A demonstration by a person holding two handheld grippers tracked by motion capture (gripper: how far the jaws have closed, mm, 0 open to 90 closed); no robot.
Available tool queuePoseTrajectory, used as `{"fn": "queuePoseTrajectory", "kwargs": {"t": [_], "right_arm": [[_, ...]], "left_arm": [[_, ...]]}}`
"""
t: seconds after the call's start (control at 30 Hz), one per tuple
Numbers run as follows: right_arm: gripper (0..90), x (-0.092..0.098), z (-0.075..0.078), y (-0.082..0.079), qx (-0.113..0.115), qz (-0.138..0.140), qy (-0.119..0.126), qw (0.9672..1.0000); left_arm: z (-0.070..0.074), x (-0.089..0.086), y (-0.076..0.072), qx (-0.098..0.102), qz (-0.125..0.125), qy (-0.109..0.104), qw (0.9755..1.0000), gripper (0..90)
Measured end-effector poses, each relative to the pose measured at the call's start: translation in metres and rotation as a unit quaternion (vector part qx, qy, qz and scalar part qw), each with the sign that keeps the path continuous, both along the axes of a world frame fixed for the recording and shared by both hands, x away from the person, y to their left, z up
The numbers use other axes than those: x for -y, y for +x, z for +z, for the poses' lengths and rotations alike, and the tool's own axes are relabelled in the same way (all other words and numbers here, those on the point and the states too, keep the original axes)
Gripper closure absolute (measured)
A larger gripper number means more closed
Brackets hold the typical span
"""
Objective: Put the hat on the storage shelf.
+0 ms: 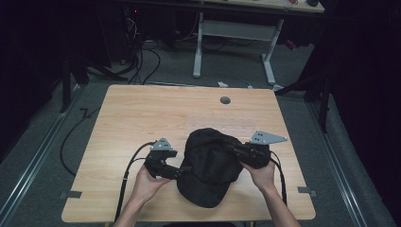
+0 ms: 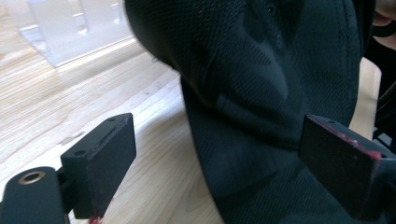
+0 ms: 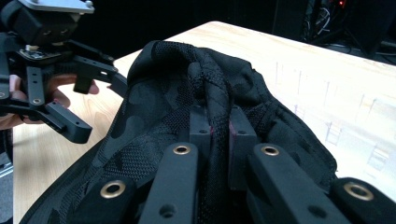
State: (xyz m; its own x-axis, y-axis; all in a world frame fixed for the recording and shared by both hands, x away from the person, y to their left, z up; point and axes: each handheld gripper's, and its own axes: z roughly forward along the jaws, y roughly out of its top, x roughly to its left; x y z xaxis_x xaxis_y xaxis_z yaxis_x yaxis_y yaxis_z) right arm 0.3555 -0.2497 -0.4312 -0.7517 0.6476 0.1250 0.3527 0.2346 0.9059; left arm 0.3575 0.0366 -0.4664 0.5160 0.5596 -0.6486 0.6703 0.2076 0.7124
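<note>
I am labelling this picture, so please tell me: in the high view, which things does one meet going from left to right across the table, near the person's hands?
Left hand → left gripper, jaws open → black cap → right gripper, shut on the cap's fabric → right hand.

So the count here: one black cap (image 1: 208,165), one wooden table (image 1: 137,113) under it, one small grey round grommet (image 1: 225,100) set in the tabletop. Two hand-held grippers, the left gripper (image 1: 176,173) and the right gripper (image 1: 231,149), and two hands holding them.
</note>
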Motion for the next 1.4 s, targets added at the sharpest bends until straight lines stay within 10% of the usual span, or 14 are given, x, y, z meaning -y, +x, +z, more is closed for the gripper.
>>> {"fn": "queuePoseTrajectory", "kwargs": {"t": [0.73, 1.4], "right_arm": [[83.8, -0.016, 0.007, 0.003, 0.028, 0.068, 0.016, 0.9972], [83.2, -0.022, 0.012, 0.007, 0.052, 0.054, 0.006, 0.9972]], "left_arm": [[-0.003, 0.011, -0.002, -0.028, -0.048, -0.007, 0.9984, 19.8], [0.002, 0.002, -0.004, -0.043, -0.066, -0.024, 0.9966, 35.6]]}}
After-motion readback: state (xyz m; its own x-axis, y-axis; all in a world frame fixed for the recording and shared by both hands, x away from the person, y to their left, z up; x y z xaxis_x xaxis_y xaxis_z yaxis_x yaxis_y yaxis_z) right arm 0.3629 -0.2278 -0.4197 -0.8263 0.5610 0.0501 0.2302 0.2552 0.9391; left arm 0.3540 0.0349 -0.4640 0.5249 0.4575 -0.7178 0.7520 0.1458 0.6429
